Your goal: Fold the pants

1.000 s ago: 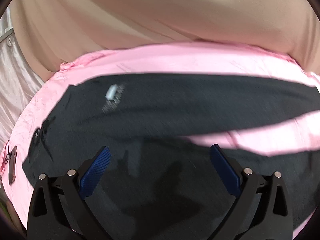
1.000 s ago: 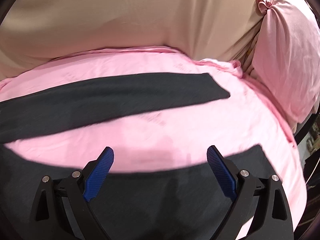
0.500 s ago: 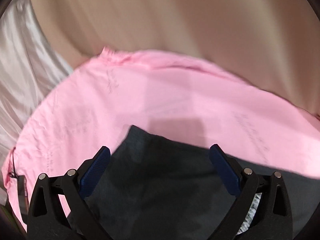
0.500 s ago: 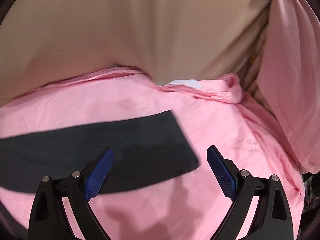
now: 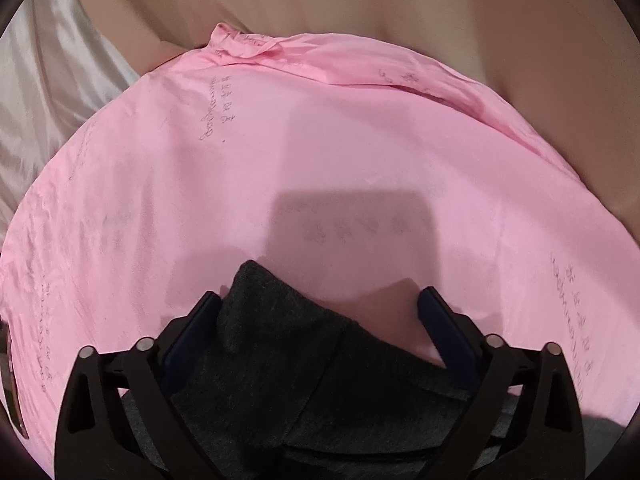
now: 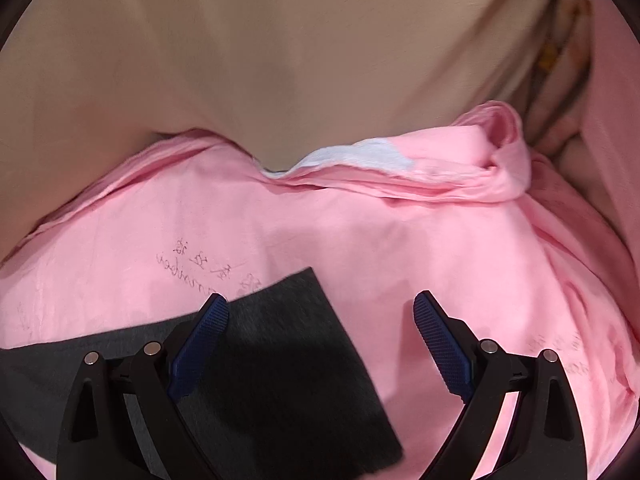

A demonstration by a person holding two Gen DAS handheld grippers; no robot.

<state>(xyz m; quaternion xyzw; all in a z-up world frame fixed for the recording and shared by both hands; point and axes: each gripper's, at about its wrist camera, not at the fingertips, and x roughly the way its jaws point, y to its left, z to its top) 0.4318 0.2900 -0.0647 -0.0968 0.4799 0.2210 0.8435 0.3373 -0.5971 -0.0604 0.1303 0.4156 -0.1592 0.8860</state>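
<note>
The dark grey pants lie on a pink sheet. In the left wrist view a corner of the pants (image 5: 288,344) pokes up between the fingers of my open left gripper (image 5: 320,304), which sits low over it. In the right wrist view the end of a pant leg (image 6: 280,344) lies flat, its cut edge between the fingers of my open right gripper (image 6: 320,312). Neither gripper holds cloth.
The pink sheet (image 5: 320,152) (image 6: 400,248) bears faint handwriting and bunches up at its far edge. Beige fabric (image 6: 280,60) rises behind it. Pale satin cloth (image 5: 48,80) lies at far left. A white patch (image 6: 360,156) shows at the sheet's far edge.
Both grippers have moved forward and down across the pants to their far edge. The left now sits over a pants corner, the right over the pant leg's end. Both stayed open.
</note>
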